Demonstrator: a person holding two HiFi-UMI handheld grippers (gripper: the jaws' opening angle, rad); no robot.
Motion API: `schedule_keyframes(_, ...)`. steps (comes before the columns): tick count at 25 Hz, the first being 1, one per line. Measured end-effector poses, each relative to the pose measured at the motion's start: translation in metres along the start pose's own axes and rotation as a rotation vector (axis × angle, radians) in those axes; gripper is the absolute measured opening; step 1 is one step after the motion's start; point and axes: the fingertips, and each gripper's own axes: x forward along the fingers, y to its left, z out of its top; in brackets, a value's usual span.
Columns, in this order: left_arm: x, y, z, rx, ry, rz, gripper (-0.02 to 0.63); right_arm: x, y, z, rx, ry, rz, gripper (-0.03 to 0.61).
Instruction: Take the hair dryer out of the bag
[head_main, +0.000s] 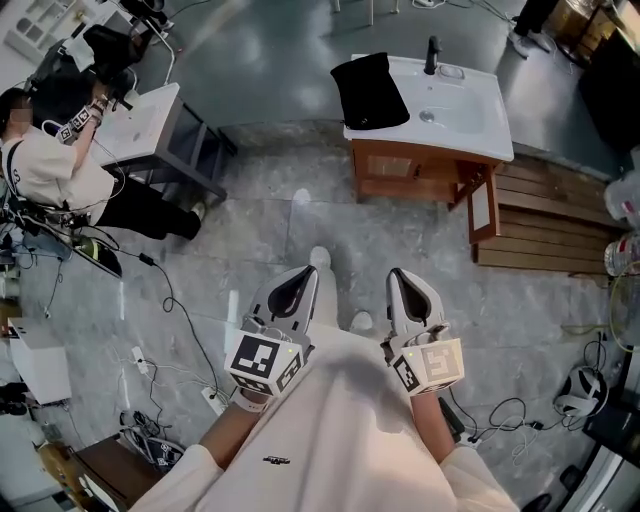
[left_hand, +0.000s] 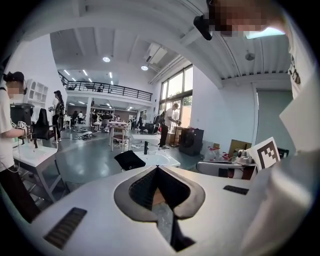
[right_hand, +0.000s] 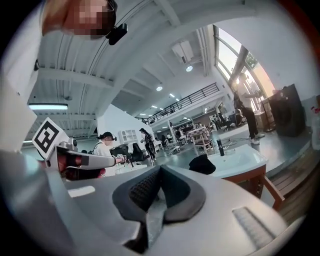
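Note:
A black bag (head_main: 368, 90) lies on the left end of a white washbasin top (head_main: 470, 125) on a wooden cabinet, well ahead of me across the floor. No hair dryer shows; the bag hides its contents. My left gripper (head_main: 313, 272) and right gripper (head_main: 397, 272) are held side by side close to my body, both shut and empty, pointing toward the basin. In the left gripper view the bag (left_hand: 129, 160) sits beyond the shut left gripper (left_hand: 157, 168). The right gripper view shows the bag (right_hand: 202, 164) past the shut right gripper (right_hand: 160, 168).
A black tap (head_main: 432, 55) stands at the back of the basin. Wooden decking (head_main: 545, 225) lies right of the cabinet. A person (head_main: 50, 165) works at another white basin unit (head_main: 150, 120) on the left. Cables (head_main: 165, 295) and a headset (head_main: 582, 390) lie on the floor.

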Motion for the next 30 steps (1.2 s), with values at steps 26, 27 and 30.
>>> schedule_keyframes(26, 0.22, 0.195, 0.109, -0.014, -0.039, -0.178, 0.006, 0.27, -0.083, 0.073, -0.105, 0.007, -0.156, -0.003)
schedule_keyframes(27, 0.228, 0.207, 0.115, -0.015, -0.042, -0.187, 0.006, 0.284, -0.085, 0.078, -0.111, 0.004, -0.168, -0.003)
schedule_keyframes(30, 0.248, 0.233, 0.13, -0.004, -0.051, -0.221, 0.006, 0.316, -0.088, 0.083, -0.13, -0.002, -0.195, -0.003)
